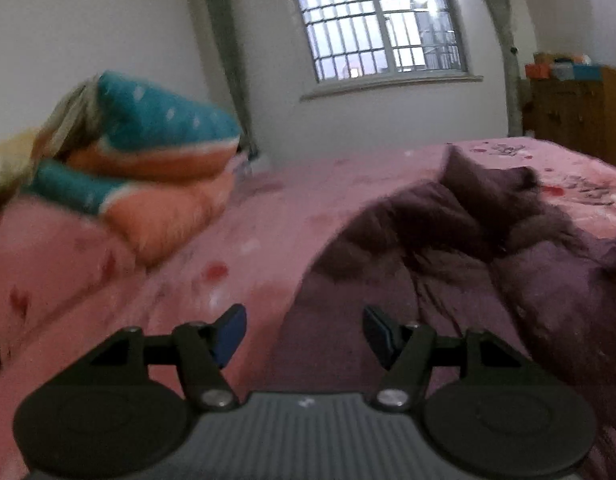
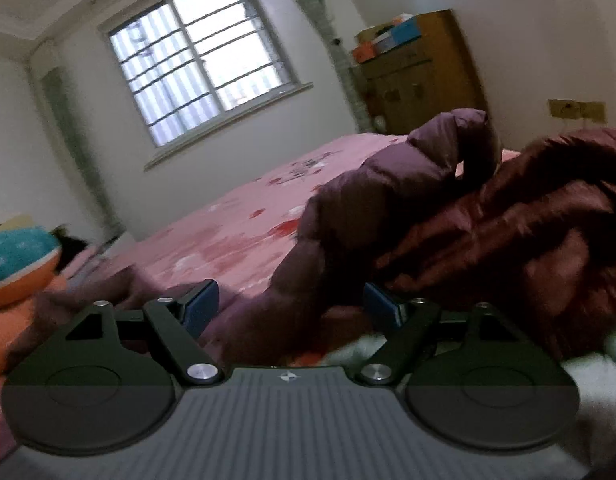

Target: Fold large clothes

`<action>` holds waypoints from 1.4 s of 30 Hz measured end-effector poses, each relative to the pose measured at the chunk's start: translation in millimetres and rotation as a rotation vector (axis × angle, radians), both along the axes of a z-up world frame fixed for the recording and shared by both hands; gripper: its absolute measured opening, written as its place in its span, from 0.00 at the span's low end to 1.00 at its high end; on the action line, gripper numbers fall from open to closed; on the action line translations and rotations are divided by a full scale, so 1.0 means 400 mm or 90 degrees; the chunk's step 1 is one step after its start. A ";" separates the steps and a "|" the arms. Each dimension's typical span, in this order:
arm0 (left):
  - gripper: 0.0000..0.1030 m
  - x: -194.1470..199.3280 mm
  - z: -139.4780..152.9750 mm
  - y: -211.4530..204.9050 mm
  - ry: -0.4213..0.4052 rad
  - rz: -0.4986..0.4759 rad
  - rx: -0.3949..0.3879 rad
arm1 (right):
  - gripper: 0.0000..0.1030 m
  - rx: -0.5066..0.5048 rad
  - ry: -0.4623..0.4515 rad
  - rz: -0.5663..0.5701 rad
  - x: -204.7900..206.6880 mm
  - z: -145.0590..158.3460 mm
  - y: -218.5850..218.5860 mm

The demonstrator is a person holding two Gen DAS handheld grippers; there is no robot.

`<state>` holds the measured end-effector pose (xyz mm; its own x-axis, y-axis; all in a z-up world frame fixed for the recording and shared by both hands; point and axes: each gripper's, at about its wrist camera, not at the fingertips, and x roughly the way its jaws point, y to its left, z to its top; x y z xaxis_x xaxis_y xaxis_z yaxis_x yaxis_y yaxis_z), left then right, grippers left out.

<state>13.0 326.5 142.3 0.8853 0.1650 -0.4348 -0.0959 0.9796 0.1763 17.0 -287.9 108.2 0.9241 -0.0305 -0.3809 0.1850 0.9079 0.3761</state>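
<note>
A dark purple puffer jacket lies crumpled on the pink floral bed sheet, right of centre in the left wrist view. My left gripper hovers open at the jacket's near left edge, and nothing is pinched between its blue pads. In the right wrist view the jacket rises in a bunched fold, with its shiny reddish lining heaped to the right. My right gripper stands wide open. Jacket fabric lies between its fingers, and the pads do not press on it.
Stacked teal and orange pillows sit at the bed's left end and appear again as pillows in the right wrist view. A wooden cabinet with boxes on top stands past the bed. White fabric lies at the near right.
</note>
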 end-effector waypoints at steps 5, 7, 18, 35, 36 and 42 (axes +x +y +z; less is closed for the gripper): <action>0.62 -0.199 -0.048 0.005 0.036 0.006 -0.058 | 0.98 -0.029 0.051 0.069 -0.096 -0.048 0.050; 0.62 -0.276 -0.059 -0.013 0.048 -0.002 -0.060 | 0.98 -0.069 0.100 0.103 -0.135 -0.077 0.074; 0.62 -0.509 -0.134 -0.134 0.066 -0.040 -0.028 | 0.98 -0.209 0.214 0.299 -0.233 -0.161 0.219; 0.62 -0.509 -0.290 -0.247 0.114 -0.026 0.073 | 0.98 -0.240 0.105 0.240 -0.215 -0.162 0.306; 0.62 -0.501 -0.291 -0.243 0.110 -0.015 0.075 | 0.98 -0.230 0.079 0.231 -0.216 -0.147 0.303; 0.62 -0.447 -0.293 -0.237 0.071 0.027 0.099 | 1.00 -0.181 -0.009 0.186 -0.193 -0.104 0.286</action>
<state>-165.9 231.7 25.1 0.8239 0.2749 -0.4957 -0.1087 0.9349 0.3378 -60.0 -173.5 66.7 0.9147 0.1315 -0.3820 -0.0991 0.9897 0.1035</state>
